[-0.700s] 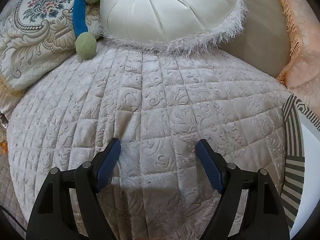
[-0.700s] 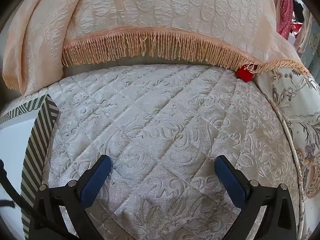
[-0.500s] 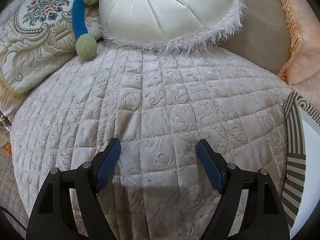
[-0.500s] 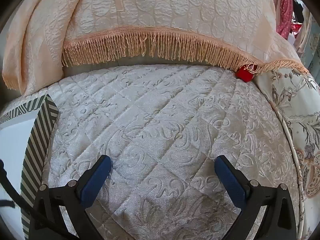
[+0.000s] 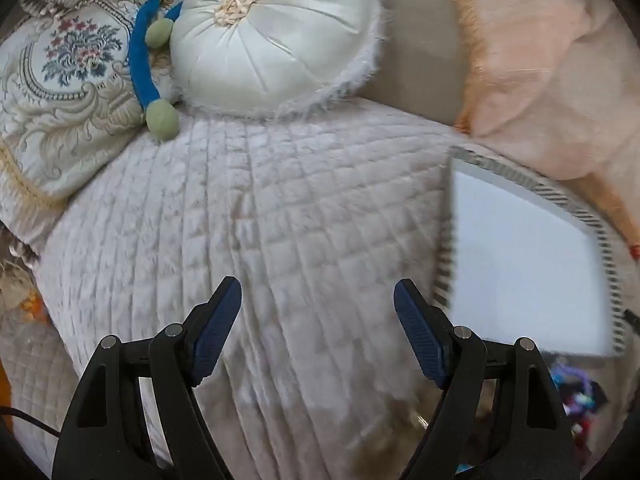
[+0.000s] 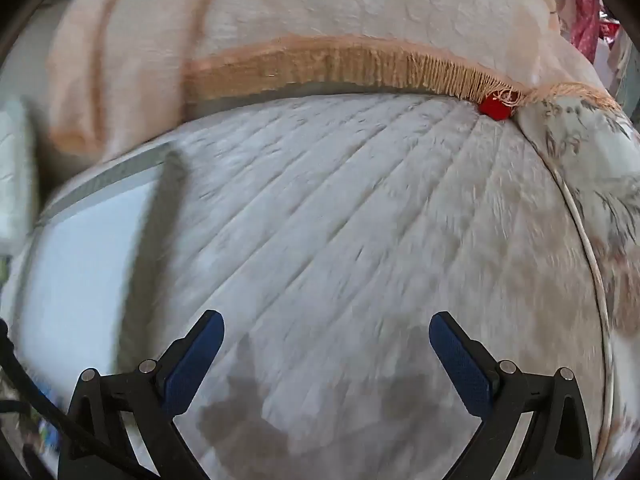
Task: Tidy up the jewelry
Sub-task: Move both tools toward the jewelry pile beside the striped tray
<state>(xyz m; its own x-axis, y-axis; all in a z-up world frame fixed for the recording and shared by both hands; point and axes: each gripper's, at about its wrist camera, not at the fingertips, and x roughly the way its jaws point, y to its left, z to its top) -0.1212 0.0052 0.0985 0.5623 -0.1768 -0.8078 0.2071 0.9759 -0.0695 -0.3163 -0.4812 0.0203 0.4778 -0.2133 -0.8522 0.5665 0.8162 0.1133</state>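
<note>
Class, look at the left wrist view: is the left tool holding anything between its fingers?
No, the left tool is open, and only the quilted cover shows in the gap between its blue fingers.

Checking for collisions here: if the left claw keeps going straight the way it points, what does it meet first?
Most likely the quilted cover itself. Nothing lies between the open left claw and that fabric. The round white cushion sits farther on; depth is unclear.

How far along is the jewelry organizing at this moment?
Nothing looks done. The striped-edged white box shows a bare white top on the quilted cushion. Nothing is in hand: left gripper and right gripper have jaws apart and empty. A blurred colorful heap, possibly jewelry, remains unsorted.
</note>
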